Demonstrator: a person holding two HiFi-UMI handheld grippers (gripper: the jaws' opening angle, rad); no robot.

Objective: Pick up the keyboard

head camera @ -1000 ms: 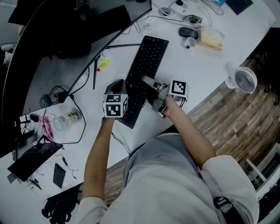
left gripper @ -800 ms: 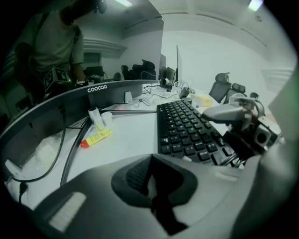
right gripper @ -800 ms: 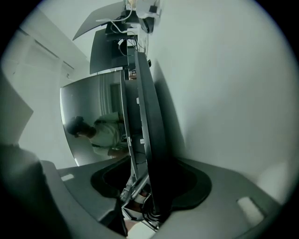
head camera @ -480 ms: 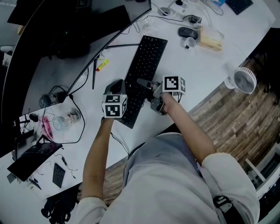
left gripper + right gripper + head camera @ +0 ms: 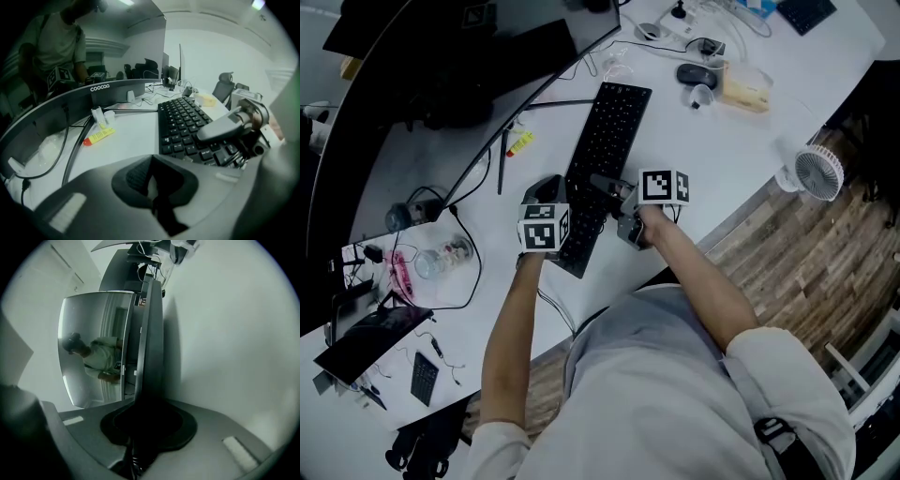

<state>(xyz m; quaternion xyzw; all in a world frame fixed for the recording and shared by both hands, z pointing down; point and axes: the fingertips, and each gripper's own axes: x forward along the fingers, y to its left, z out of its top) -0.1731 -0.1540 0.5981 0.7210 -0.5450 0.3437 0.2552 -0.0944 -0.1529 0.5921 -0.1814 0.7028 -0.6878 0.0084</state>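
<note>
Keyboard (image 5: pixel 609 131) points upper-right; right gripper (image 5: pixel 600 181) jaws just clamped it; left gripper (image 5: pixel 551 186) jaws together

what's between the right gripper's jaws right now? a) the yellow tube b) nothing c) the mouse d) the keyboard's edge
d: the right gripper has just been closing its jaws, and its own view shows the black keyboard edge running straight in between them.

An office: a white desk (image 5: pixel 722 141) with curved monitor (image 5: pixel 70 110), keyboard (image 5: pixel 605 141), mouse (image 5: pixel 691 74), and swivel chairs (image 5: pixel 224 86) behind.
</note>
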